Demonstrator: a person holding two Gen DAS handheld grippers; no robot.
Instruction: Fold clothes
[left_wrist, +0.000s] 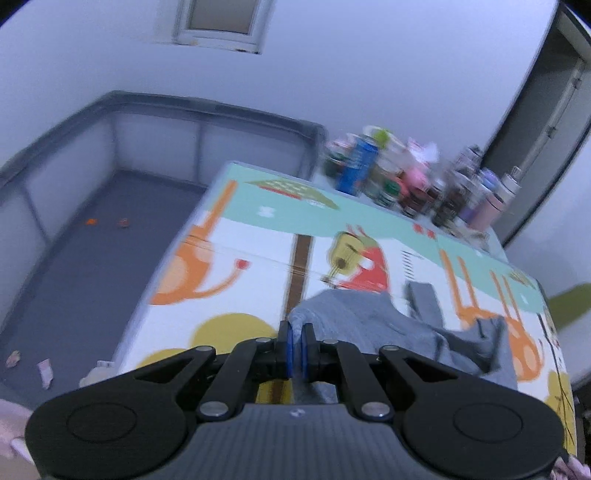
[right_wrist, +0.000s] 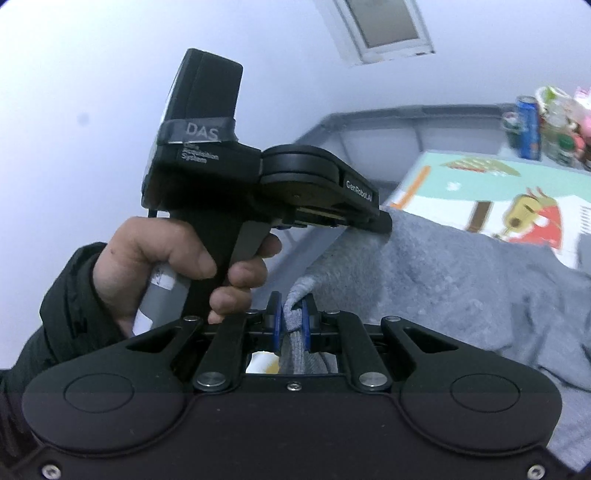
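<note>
Fabric of the grey garment (right_wrist: 461, 280) is pinched in both my right gripper (right_wrist: 291, 317) and left gripper (left_wrist: 295, 345), jaws nearly closed; bottles (left_wrist: 413, 184) at two o'clock.

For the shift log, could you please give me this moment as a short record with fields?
garment: grey garment, partly lifted off the mat
left gripper: shut on the garment's edge
right gripper: shut on a fold of the garment
hand: grips the left gripper's handle, seen from the right wrist
far end of mat: cluster of cans and bottles, blurred
fold: not yet done
</note>
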